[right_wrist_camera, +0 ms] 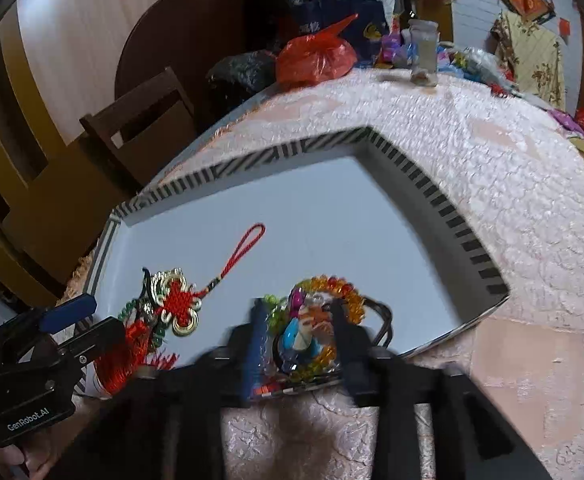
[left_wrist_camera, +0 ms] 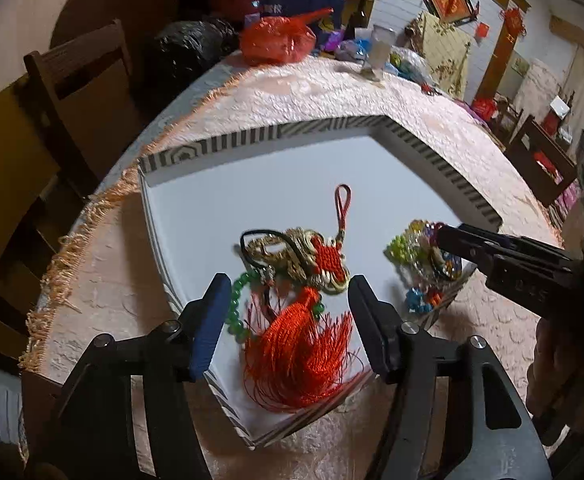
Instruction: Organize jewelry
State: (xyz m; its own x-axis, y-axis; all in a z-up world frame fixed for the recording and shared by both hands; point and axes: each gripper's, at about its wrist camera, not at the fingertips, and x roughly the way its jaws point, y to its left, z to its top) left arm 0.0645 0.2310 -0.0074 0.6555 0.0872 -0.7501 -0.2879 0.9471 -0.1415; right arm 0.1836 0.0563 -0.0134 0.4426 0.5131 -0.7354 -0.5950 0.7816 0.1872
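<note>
Claws are both sitting spread: left claw (left_wrist_camera: 287,320) straddling the red tassel knot (left_wrist_camera: 316,276), right claw (right_wrist_camera: 298,340) straddling the bead bracelets (right_wrist_camera: 316,320). Tray (left_wrist_camera: 275,136) is resting on the bench (left_wrist_camera: 332,92), bracelets at 3 o'clock of the knot.

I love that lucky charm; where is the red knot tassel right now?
The red knot tassel lies in the striped tray, near its front-left edge, between the open left gripper fingers, tangled with green beads.

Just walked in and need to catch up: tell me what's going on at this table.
A person is sorting jewelry into a shallow white tray with a striped rim on a pink textured tablecloth. The left tool stands open over a red knotted tassel ornament with gold loops and a green bead bracelet. The right tool straddles a heap of multicoloured bead bracelets; its pads look clear of them.
</note>
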